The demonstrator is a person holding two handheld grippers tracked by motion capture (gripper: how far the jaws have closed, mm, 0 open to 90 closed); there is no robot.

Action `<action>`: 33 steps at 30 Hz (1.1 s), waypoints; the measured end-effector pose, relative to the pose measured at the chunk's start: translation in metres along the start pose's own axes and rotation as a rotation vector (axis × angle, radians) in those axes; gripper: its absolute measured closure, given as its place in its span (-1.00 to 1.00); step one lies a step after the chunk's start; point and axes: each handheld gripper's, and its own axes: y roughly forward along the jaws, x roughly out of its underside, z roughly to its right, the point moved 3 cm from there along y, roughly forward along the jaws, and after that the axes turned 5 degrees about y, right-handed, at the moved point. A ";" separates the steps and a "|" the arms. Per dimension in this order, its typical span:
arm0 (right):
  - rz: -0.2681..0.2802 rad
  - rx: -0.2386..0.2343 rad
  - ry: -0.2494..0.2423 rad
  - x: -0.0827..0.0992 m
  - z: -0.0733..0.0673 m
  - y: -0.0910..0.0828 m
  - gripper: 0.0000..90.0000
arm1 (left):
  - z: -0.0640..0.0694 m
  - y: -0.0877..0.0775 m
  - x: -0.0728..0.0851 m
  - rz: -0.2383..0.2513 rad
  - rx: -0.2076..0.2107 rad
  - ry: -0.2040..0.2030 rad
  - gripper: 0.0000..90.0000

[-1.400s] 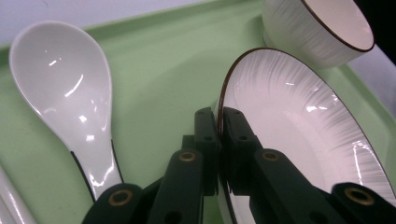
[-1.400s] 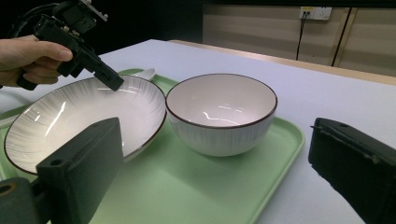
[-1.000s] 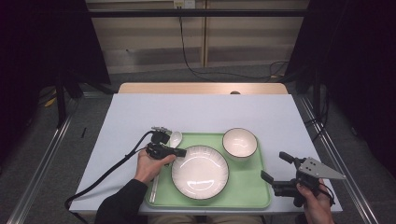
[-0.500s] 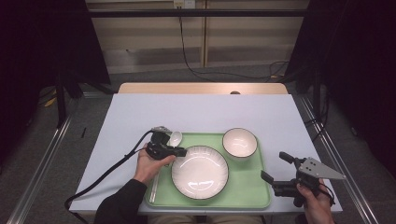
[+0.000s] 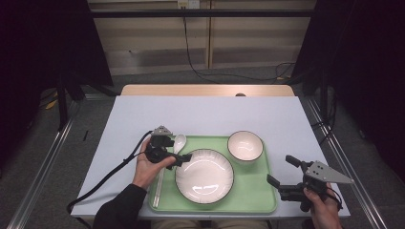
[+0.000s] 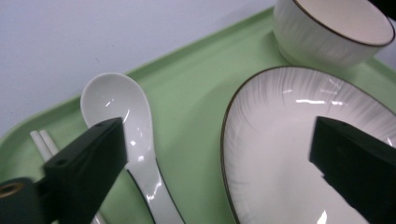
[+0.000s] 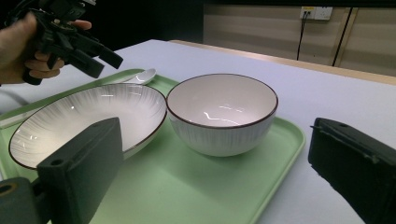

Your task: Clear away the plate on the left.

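Note:
On a green tray (image 5: 253,191) sit a white plate (image 5: 204,175) and a white bowl (image 5: 245,145). A white spoon (image 6: 116,100) lies flat at the tray's left end, beside white chopsticks (image 6: 42,142). My left gripper (image 5: 181,160) hovers low over the spoon handle, pointing toward the plate (image 6: 280,140). Its jaws have just been opening and stand wide, with the spoon lying below between them, untouched by either pad. My right gripper (image 5: 282,171) is open at the tray's right edge, facing the bowl (image 7: 222,112) with nothing in it.
The tray sits at the near edge of a pale table (image 5: 215,114), whose far half is bare. A black cable (image 5: 105,179) trails from the left gripper off the table's near left. Dark curtains and metal rails flank the table.
The left gripper's jaws have spread apart, leaving the spoon free on the tray. The left hand has barely shifted, and the right gripper has stayed put.

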 end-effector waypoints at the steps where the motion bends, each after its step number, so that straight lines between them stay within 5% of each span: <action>1: 0.002 0.002 0.003 0.000 0.000 0.000 -0.93 | 0.000 -0.002 0.001 0.010 -0.005 0.000 -0.90; 10: 0.000 0.003 0.004 0.000 0.000 0.000 -0.93 | -0.004 -0.023 0.014 -0.006 -0.159 0.052 -0.89; 15: -0.001 0.003 0.005 0.000 0.000 0.000 -0.93 | -0.005 -0.042 0.024 0.016 -0.202 0.086 -0.91; 20: 0.000 0.005 0.007 0.000 0.000 -0.001 -0.93 | -0.009 -0.057 0.031 0.049 -0.193 0.069 -0.92; 22: 0.001 0.009 0.005 0.000 0.000 -0.001 -0.93 | -0.009 -0.063 0.034 0.057 -0.258 0.087 -0.93; 25: 0.001 0.009 0.004 0.000 0.000 -0.001 -0.93 | -0.009 -0.072 0.041 0.064 -0.261 0.085 -0.91; 31: 0.001 0.015 0.015 0.001 0.000 -0.002 -0.93 | -0.011 -0.089 0.054 0.096 -0.327 0.034 -0.92; 33: 0.000 0.015 0.014 0.001 0.000 -0.002 -0.93 | -0.011 -0.096 0.061 0.097 -0.375 0.046 -0.92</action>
